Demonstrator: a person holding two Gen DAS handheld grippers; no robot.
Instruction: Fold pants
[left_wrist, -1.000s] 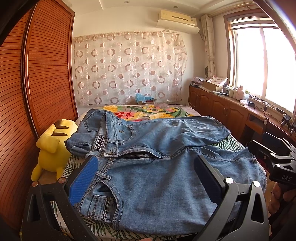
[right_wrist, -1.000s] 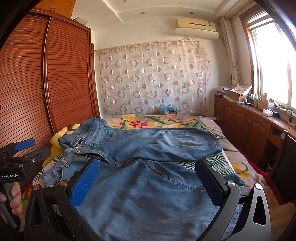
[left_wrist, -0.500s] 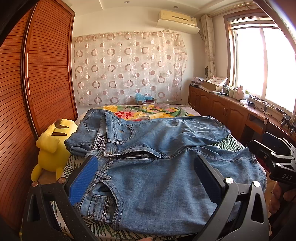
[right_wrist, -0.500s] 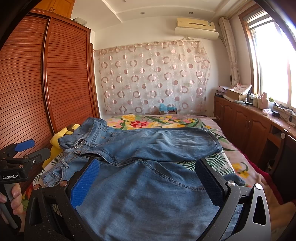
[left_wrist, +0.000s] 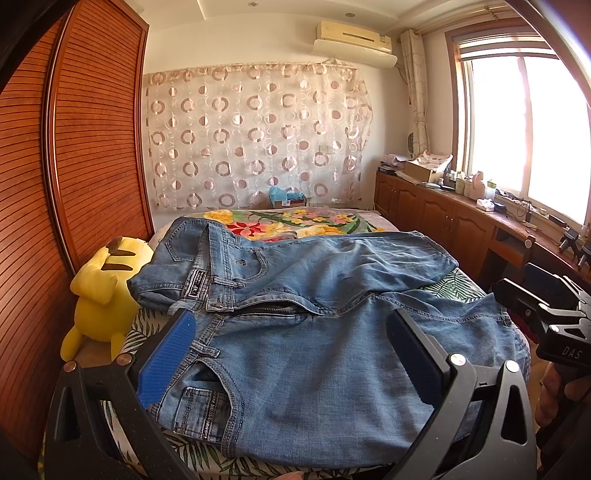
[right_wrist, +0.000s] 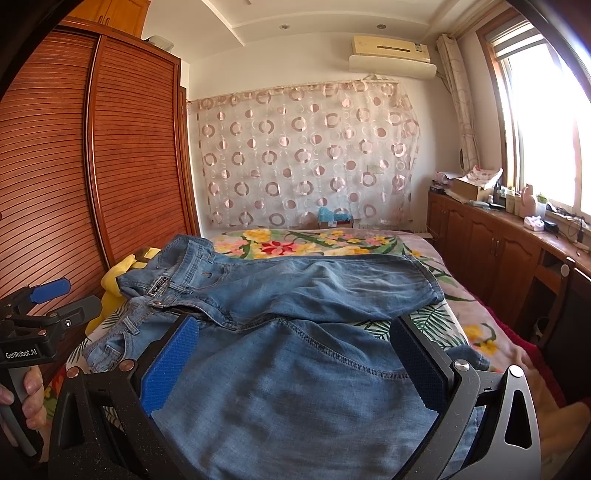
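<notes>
Jeans (left_wrist: 306, 332) spread flat on bed (left_wrist: 332, 225), legs apart. Left gripper (left_wrist: 288, 354) and right gripper (right_wrist: 295, 365) both spread wide, holding nothing.

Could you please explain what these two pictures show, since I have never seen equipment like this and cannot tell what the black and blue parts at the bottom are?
No robot is here: a person holds a two-finger gripper in each hand, and each gripper carries a fisheye camera looking forward along its fingers. One picture comes from the left gripper, the other from the right gripper. The black arms with blue pads are those fingers. Each camera also catches the other tool at its edge, with part of the hand holding it.

A pair of blue jeans lies spread on a bed with a floral cover, waistband toward the wooden wardrobe. A yellow plush toy sits beside the waistband.

Both grippers are open over the near part of the jeans and hold nothing.
</notes>
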